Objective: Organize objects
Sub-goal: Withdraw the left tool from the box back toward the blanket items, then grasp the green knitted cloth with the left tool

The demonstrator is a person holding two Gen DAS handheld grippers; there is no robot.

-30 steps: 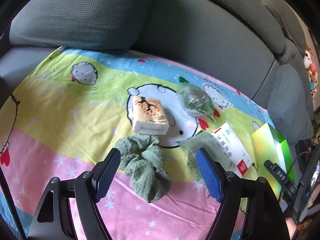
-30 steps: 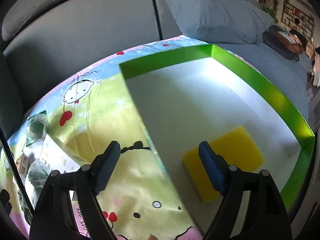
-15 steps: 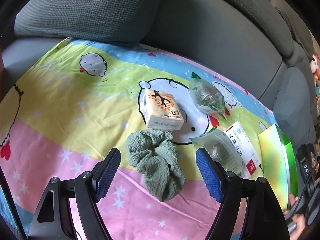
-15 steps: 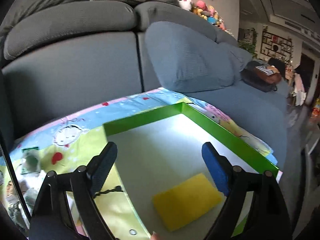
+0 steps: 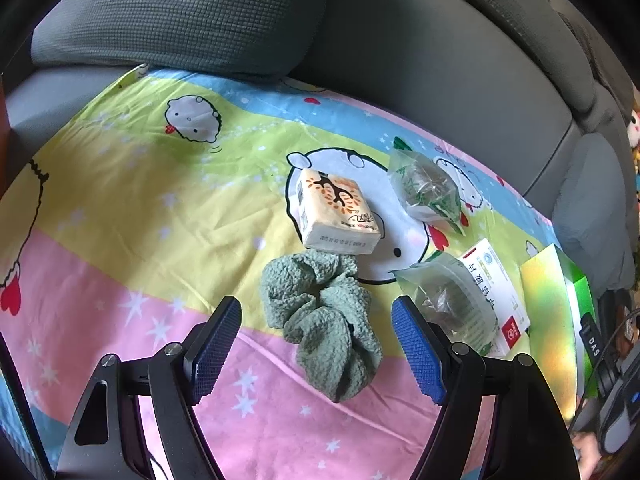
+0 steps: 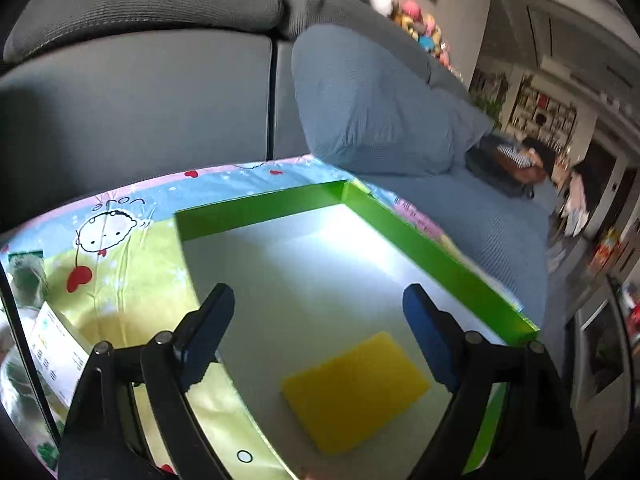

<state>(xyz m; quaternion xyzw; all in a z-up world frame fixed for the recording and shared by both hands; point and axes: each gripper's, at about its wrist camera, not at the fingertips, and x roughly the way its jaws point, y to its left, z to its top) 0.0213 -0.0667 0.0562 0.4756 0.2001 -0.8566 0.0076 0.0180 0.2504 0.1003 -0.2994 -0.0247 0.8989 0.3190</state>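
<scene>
A crumpled green cloth lies on the cartoon-print sheet. My left gripper is open and empty, hovering over the cloth's near part. Behind it lie a tissue pack, two clear bags of green items and a white medicine box. The green box stands at the right. My right gripper is open and empty above the green box, whose white floor holds a yellow sponge.
Grey sofa backrest and a grey cushion border the sheet at the back. A blue-grey cushion lies behind the box. Black gear with cables sits at the far right. Plush toys sit on the sofa top.
The left gripper has drifted left and back, so the objects shift right in view. The right gripper has lifted and tilted up from the box; the sponge stays inside.
</scene>
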